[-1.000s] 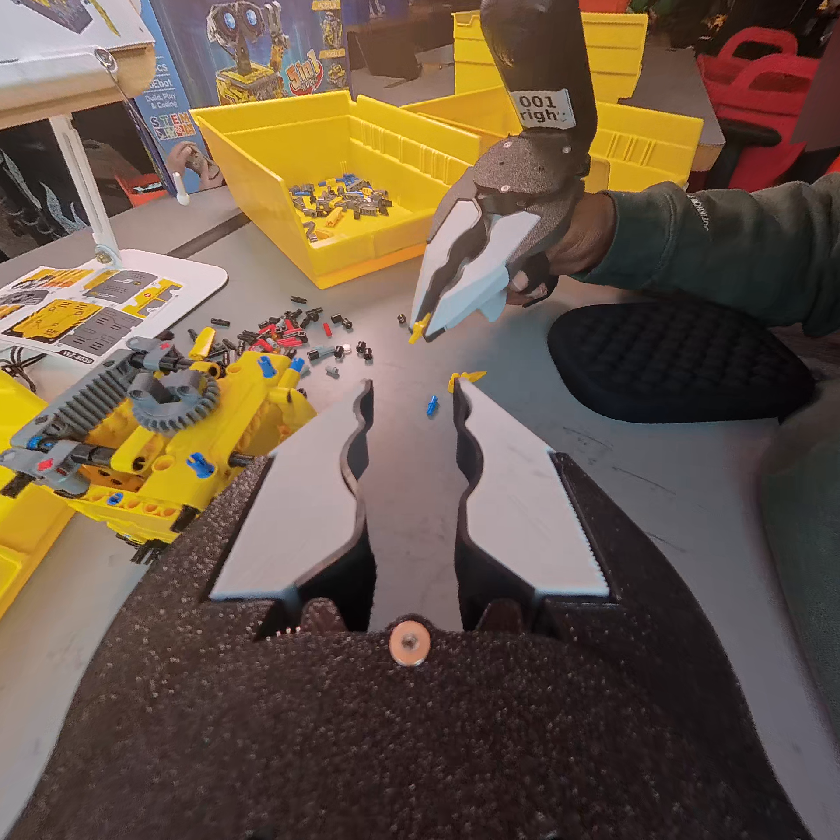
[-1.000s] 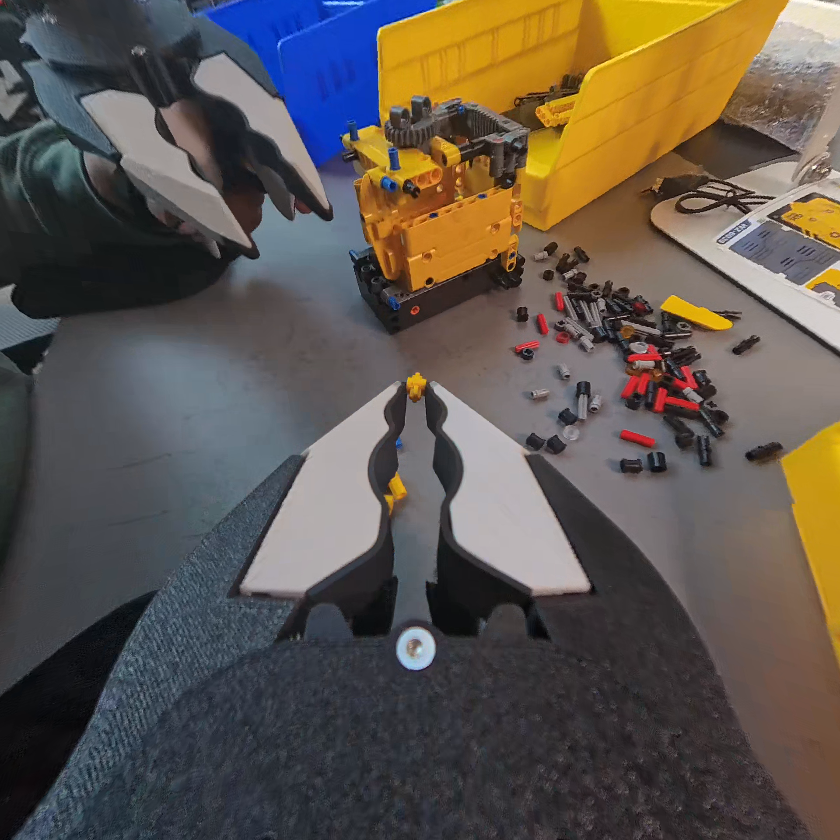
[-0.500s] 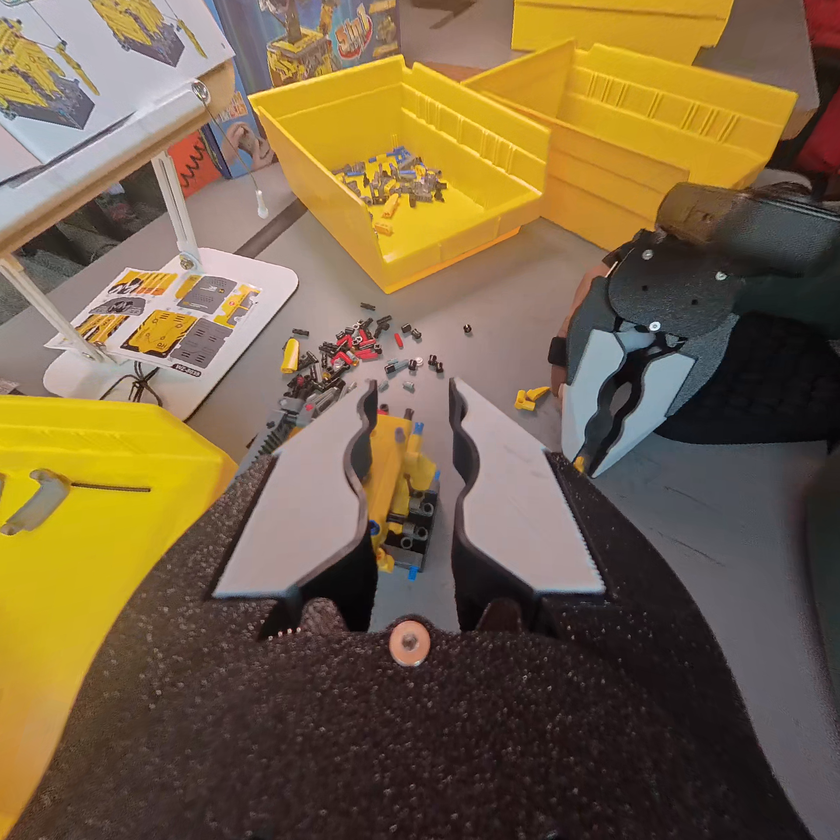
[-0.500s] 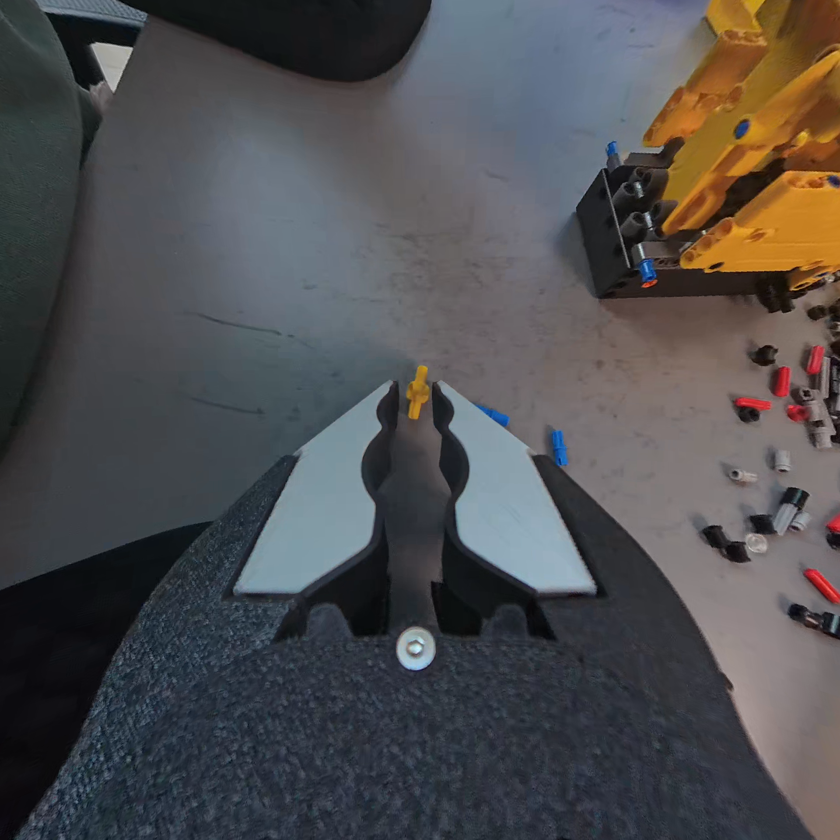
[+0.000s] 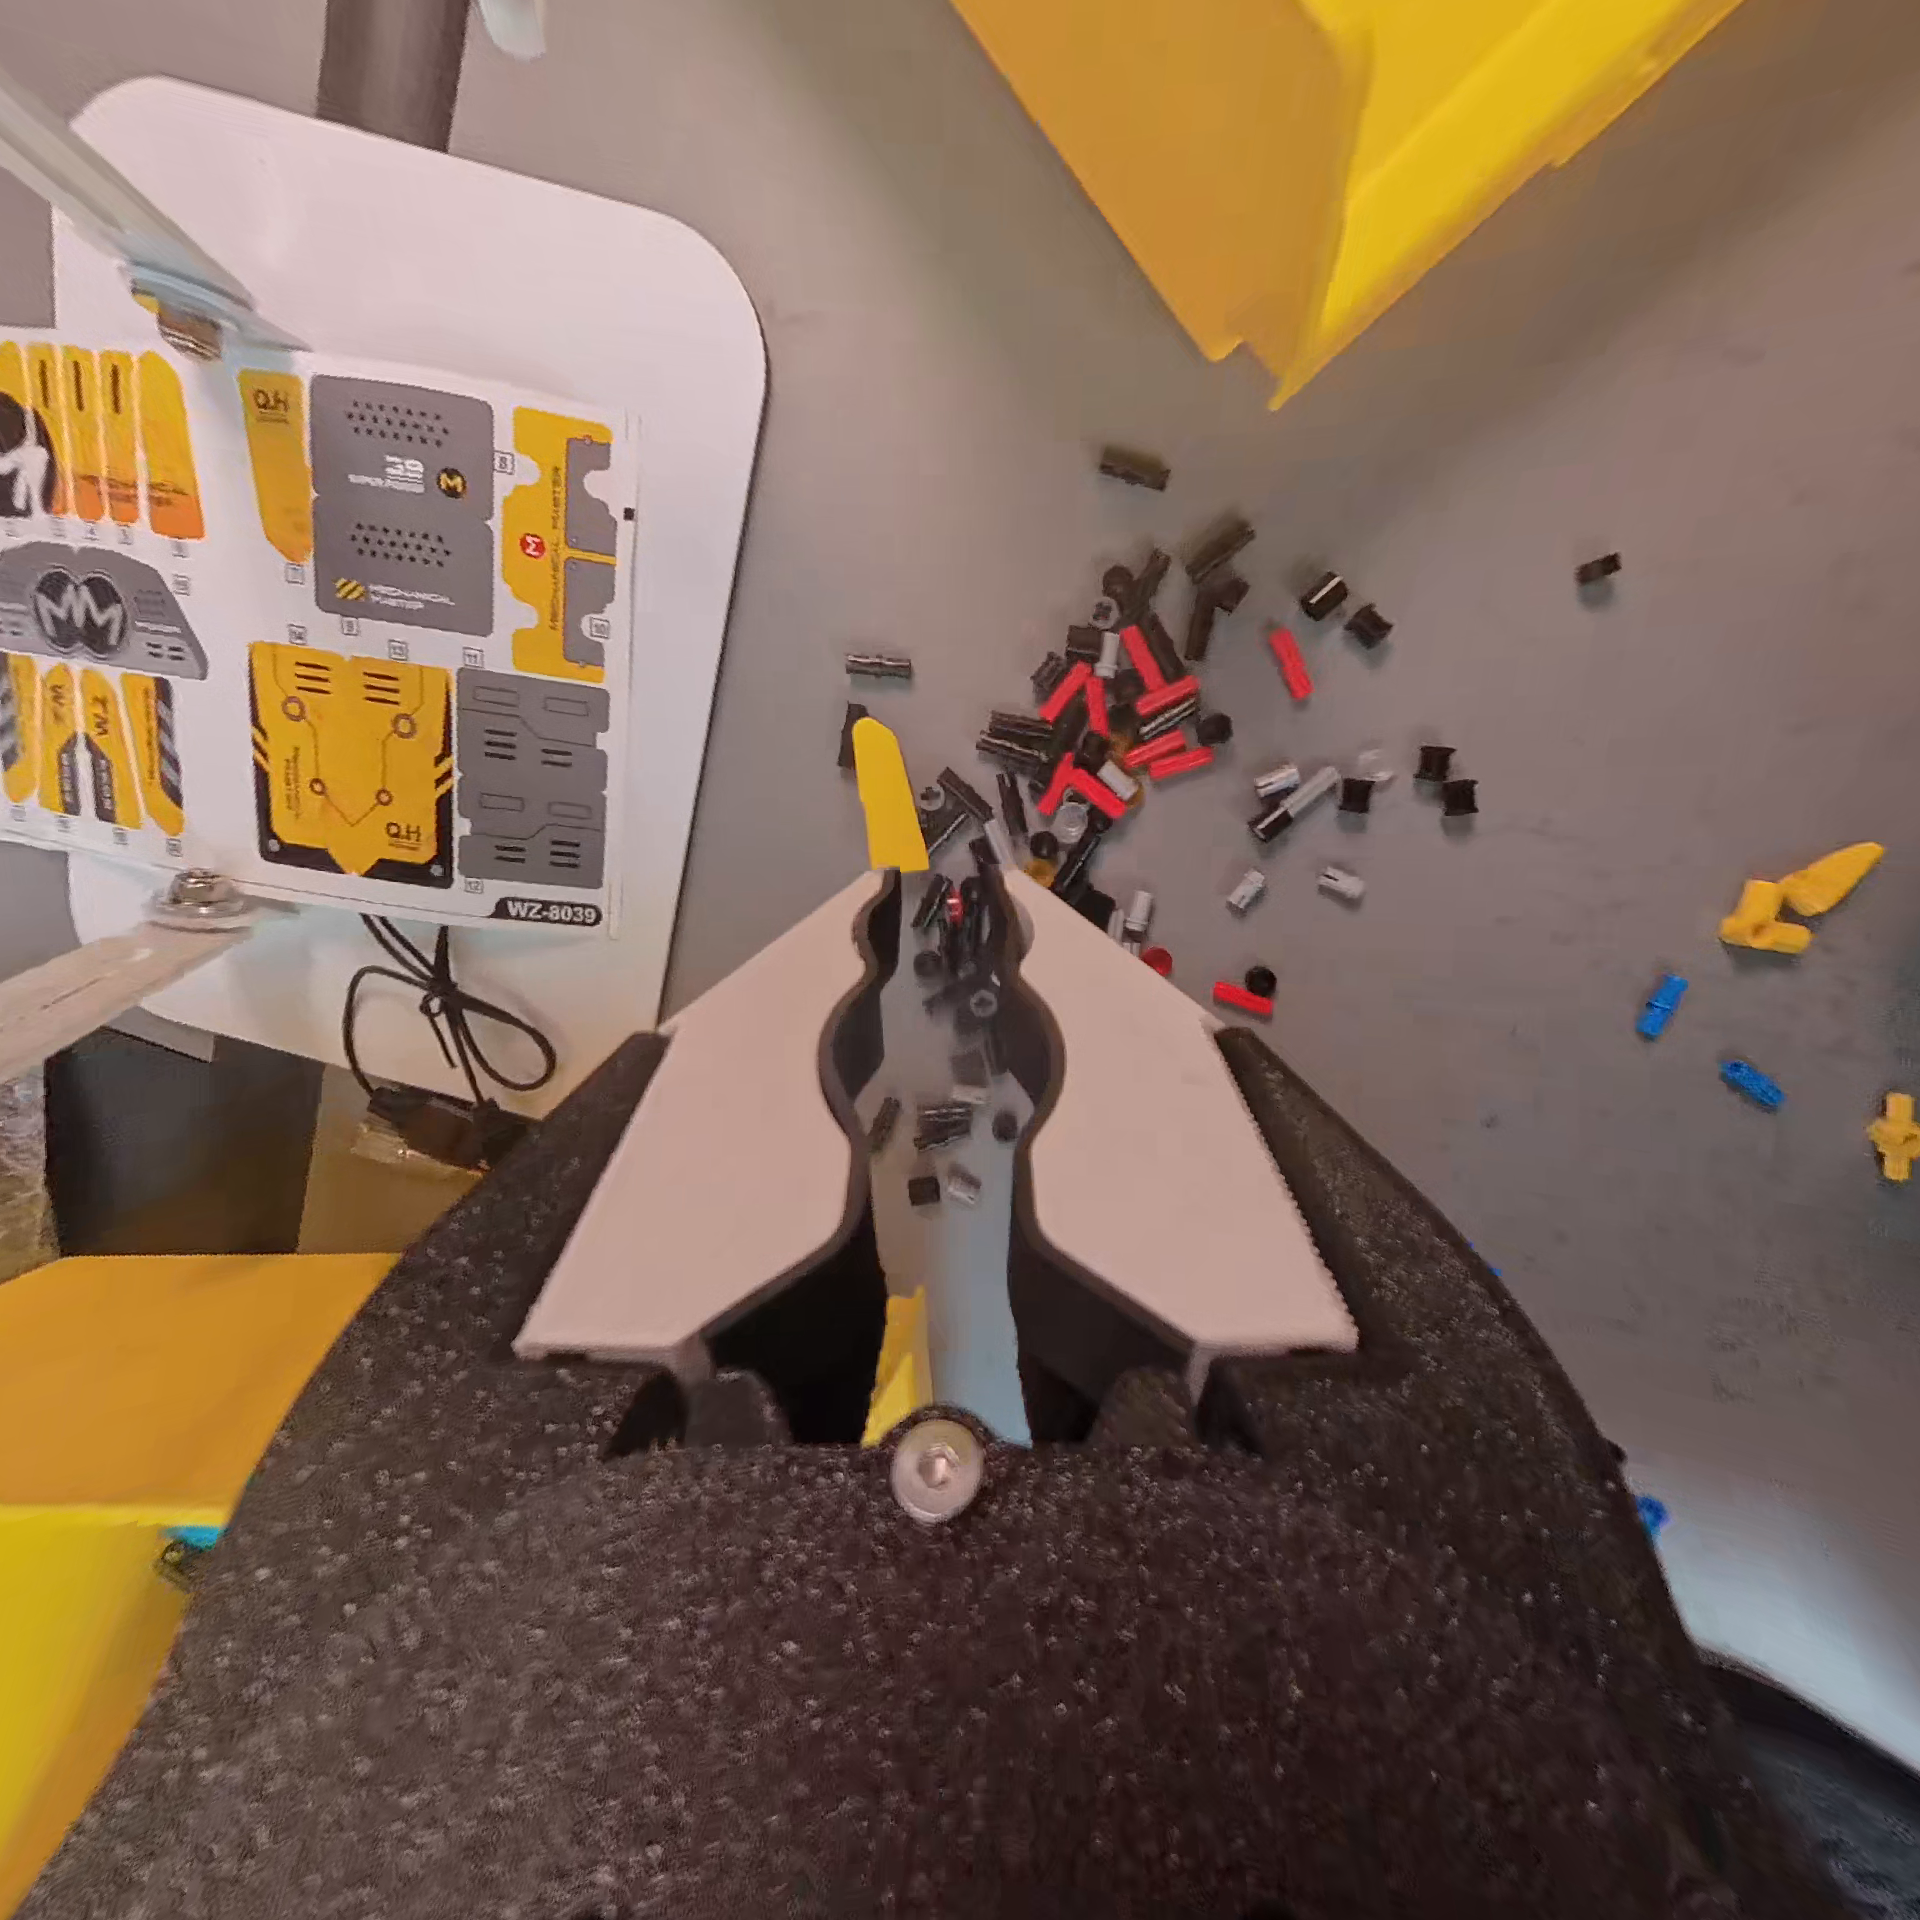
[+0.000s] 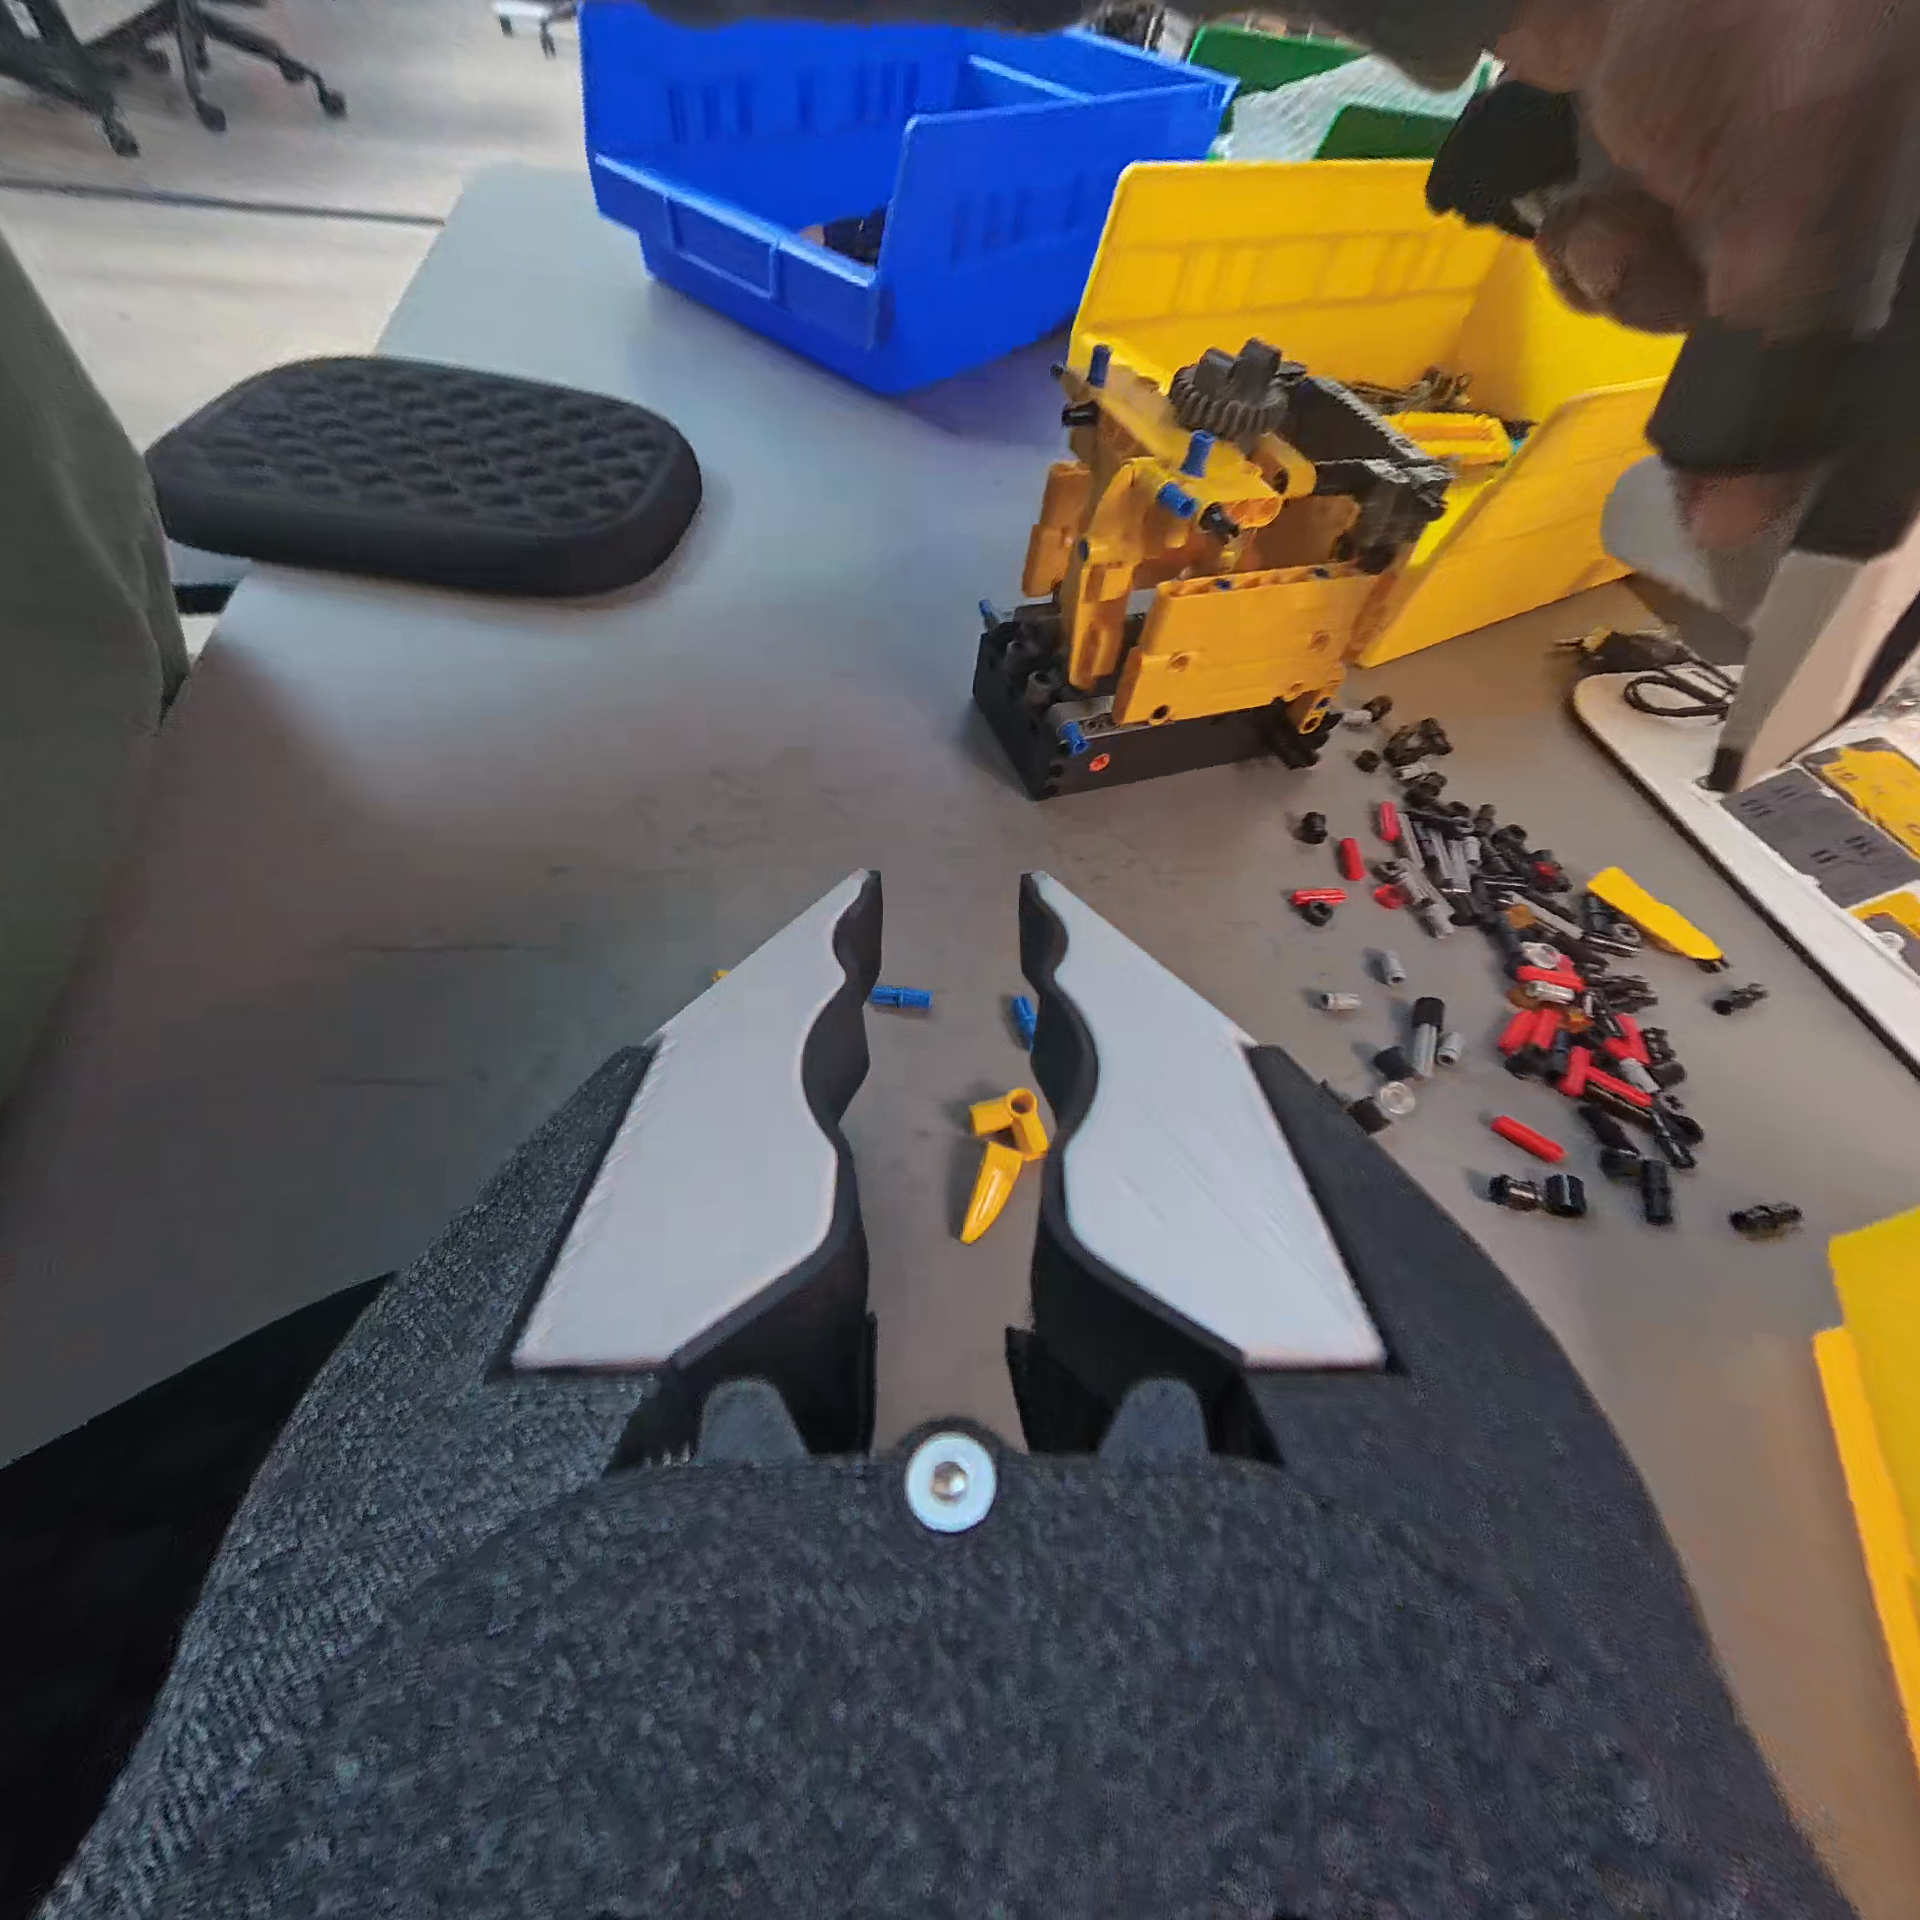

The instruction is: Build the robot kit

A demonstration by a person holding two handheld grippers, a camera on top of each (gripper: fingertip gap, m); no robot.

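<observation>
My left gripper [image 5: 948,883] is open and empty, pointing down over a pile of small black, red and grey pins [image 5: 1122,717]. Its tips are just short of a yellow curved panel piece [image 5: 885,795]. My right gripper [image 6: 948,883] is open and empty, low over the grey table. A yellow connector with a tooth piece [image 6: 1003,1143] and blue pins [image 6: 899,997] lie between and around its fingers. A small yellow cross pin [image 5: 1896,1132] lies on the table. The yellow and black brick model [image 6: 1195,582] stands ahead to the right. A hand holds the left gripper's finger [image 6: 1662,551] at upper right.
A sticker sheet [image 5: 364,644] lies on a white stand base [image 5: 416,260]. Yellow bins [image 5: 1351,156] [image 6: 1351,291] and a blue bin [image 6: 883,187] stand at the back. A black pad [image 6: 426,468] lies at the left. Loose pins [image 6: 1538,987] spread right of my right gripper. The left gripper's tips are roughly 20 centimetres from the right gripper's. The left gripper is farther from the small yellow cross pin [image 5: 1896,1132], some 25 centimetres, than the right, some 7 centimetres.
My left gripper swung from over the model to over the pin pile, and its jaws narrowed. My right gripper opened, let go of the small yellow cross pin and tilted up.
</observation>
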